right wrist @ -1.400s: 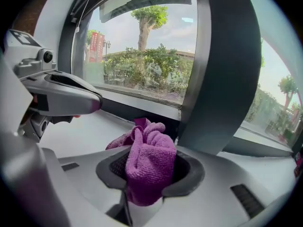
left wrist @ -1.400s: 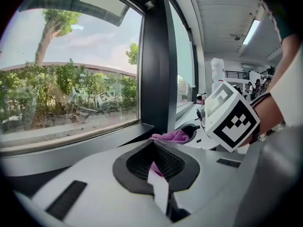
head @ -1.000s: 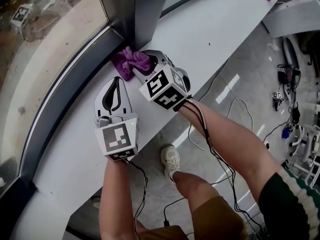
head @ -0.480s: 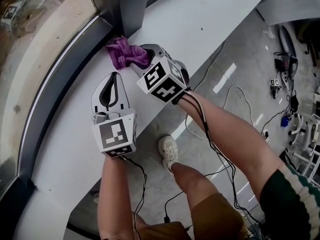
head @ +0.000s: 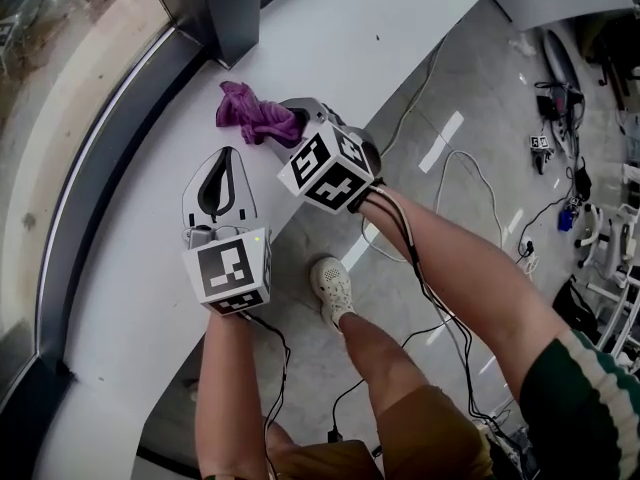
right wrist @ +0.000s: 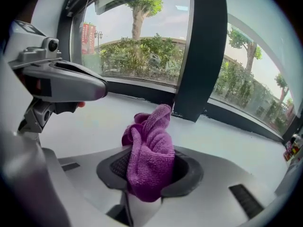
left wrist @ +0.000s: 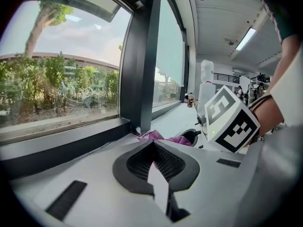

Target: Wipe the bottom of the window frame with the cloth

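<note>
- Head view: your right gripper (head: 292, 120) holds the purple cloth (head: 252, 114) on the white sill (head: 330, 38), short of the window frame (head: 85, 218) edge; your left gripper (head: 226, 163) lies alongside.
- Left gripper view: jaws pressed together, empty.
- Right gripper view: jaws clamp the bunched cloth (right wrist: 149, 155).

White curved sill (head: 330, 58) runs along dark frame (head: 110, 158). Dark post (head: 222, 8) stands at sill's far edge. Purple cloth (head: 255, 116) bunched over sill near post, apart from frame; contact with sill unclear.
</note>
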{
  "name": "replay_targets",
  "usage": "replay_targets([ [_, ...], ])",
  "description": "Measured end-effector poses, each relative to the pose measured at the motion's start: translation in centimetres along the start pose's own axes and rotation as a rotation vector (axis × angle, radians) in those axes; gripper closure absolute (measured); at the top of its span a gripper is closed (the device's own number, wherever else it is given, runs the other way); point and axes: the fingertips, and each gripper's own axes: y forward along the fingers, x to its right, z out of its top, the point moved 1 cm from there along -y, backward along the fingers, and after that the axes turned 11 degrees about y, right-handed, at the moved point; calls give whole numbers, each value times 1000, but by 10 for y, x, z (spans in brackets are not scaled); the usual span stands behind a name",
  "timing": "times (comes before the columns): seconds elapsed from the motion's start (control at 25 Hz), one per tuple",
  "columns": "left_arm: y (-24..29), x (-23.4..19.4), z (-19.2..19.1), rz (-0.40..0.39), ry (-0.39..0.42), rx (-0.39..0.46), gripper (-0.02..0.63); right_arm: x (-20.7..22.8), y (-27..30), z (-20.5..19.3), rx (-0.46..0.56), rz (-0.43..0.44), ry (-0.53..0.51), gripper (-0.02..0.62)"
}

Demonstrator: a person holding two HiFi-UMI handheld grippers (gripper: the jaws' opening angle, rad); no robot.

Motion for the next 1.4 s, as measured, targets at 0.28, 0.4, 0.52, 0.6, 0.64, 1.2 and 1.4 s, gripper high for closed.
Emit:
replay_targets([
  [0.28,-15,20,-1,-34,1,-13,597,-10,-28,-27,-40,-7,16,446],
  [0.4,-21,31,-7,-50,3,-23,597,-13,-40,-43,-52,-13,26,446],
  [0.52,-25,38,-11,-62,4,-29,597,-15,-48,-53,-61,-18,41,446],
  [0.6,-27,42,-13,-67,0,-32,598,-16,-52,-59,-70,-19,49,446],
  [0.64,-28,45,-14,-69,-3,-33,597,-17,-55,-62,-74,-20,53,446],
  [1.2,-57,71,-39,-86,-32,-80,597,-30,-81,-100,-106,-40,120,446],
  [1.4,-67,71,-35,-80,-25,-72,597,-33,-82,-99,-105,-51,113,446],
])
